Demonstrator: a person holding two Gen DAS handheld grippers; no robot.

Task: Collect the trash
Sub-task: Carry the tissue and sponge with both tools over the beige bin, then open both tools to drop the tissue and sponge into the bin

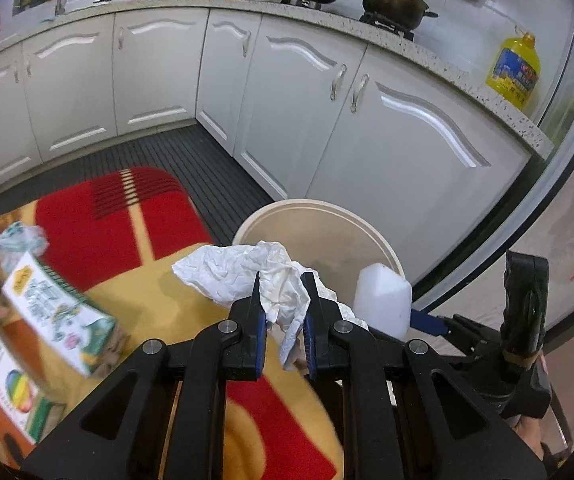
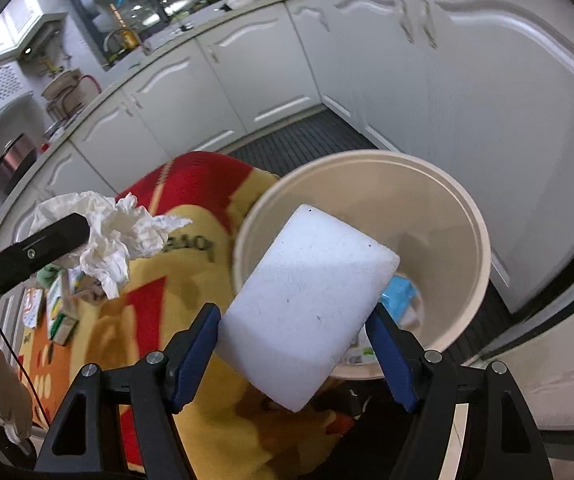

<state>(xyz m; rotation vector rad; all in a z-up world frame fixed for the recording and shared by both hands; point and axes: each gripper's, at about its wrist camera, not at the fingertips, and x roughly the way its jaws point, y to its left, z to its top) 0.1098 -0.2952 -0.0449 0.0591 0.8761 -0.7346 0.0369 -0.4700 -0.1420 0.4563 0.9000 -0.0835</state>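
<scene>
My left gripper is shut on a crumpled white tissue, held above the red and yellow cloth beside the cream bin. My right gripper is shut on a white foam block, held over the near rim of the cream bin. The block also shows in the left wrist view, at the bin's right edge. The tissue shows in the right wrist view, left of the bin. A blue packet and other scraps lie inside the bin.
Green and white cartons and wrappers lie on the red and yellow cloth at the left. White kitchen cabinets stand behind the bin. A yellow oil bottle and pots sit on the counter.
</scene>
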